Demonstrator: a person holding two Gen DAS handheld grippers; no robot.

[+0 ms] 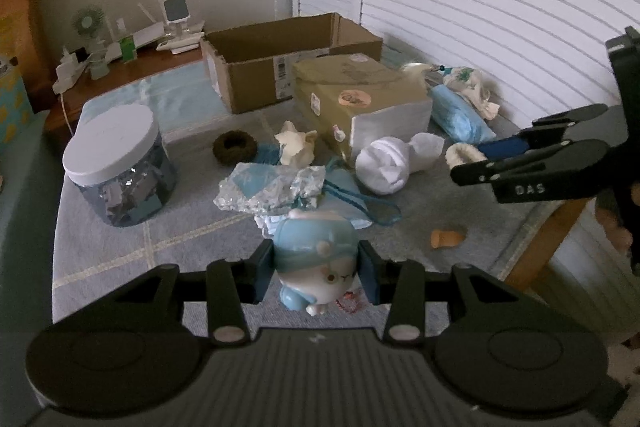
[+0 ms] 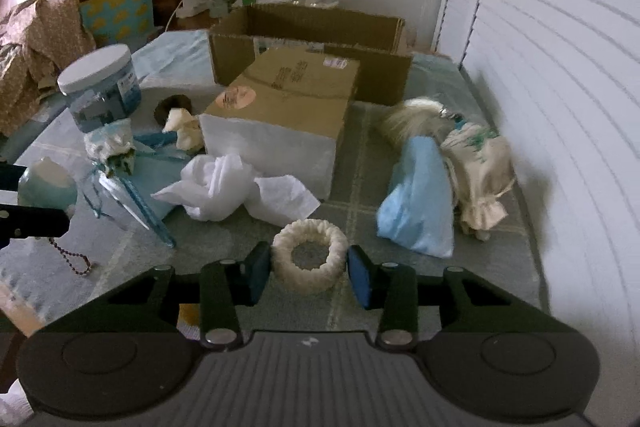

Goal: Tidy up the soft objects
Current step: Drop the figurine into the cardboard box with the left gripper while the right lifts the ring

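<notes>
Our left gripper [image 1: 317, 273] pinches the blue figurine [image 1: 316, 259]. Our right gripper [image 2: 307, 269], at its two o'clock, brackets the cream scrunchie [image 2: 309, 255]; contact is unclear.

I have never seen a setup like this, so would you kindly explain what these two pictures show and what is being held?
There is no robot here: a person carries a two-finger gripper in each hand, each with a camera looking along its fingers. The left gripper, seen from its own camera, is clamped on a small blue and white figurine. The right gripper has a cream scrunchie between its fingers, though whether the pads press it yet is unclear. On the cloth-covered surface lie a white-lidded jar, an open cardboard box, a tissue pack and crumpled white tissue.
</notes>
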